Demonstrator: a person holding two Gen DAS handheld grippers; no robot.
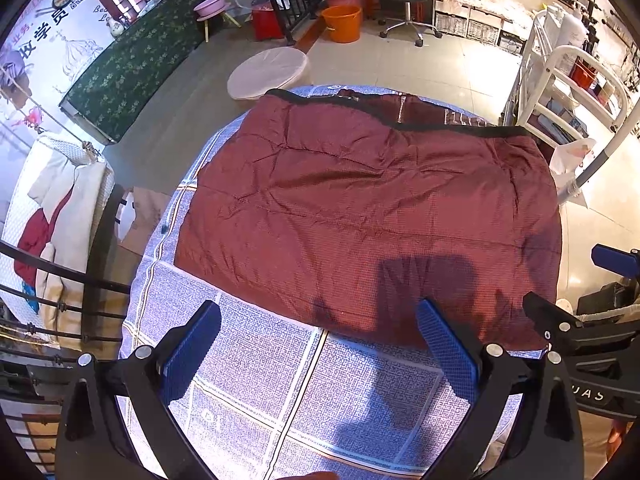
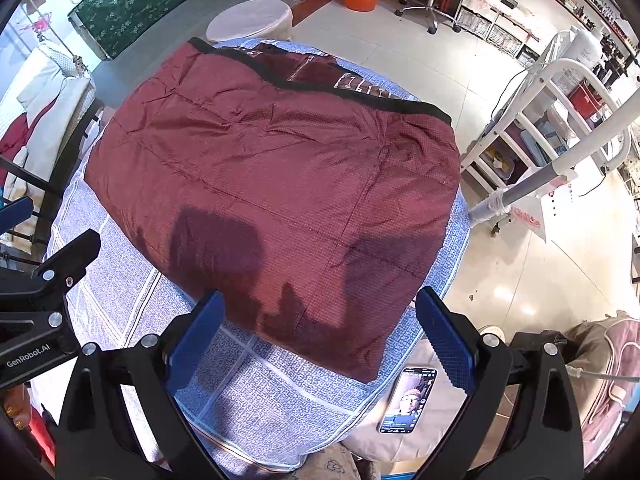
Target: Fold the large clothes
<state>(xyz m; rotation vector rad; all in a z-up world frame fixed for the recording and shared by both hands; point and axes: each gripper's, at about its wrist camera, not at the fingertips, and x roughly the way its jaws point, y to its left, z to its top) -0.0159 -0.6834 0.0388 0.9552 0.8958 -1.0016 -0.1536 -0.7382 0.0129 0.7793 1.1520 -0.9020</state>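
A large maroon quilted garment [image 1: 360, 208] with a black hem lies folded flat on a round table covered with a blue patterned cloth [image 1: 256, 368]. It also shows in the right wrist view [image 2: 272, 184] on the same cloth [image 2: 132, 304]. My left gripper [image 1: 320, 344] is open and empty, held above the cloth just short of the garment's near edge. My right gripper [image 2: 320, 336] is open and empty above the garment's near right corner. Each gripper shows at the edge of the other's view.
A phone [image 2: 408, 400] lies on a cushion by the table's near right edge. A white round stool [image 1: 268, 72] and an orange bucket [image 1: 342, 22] stand beyond the table. A white rack [image 2: 540, 120] stands to the right. A black railing [image 1: 48, 280] is at left.
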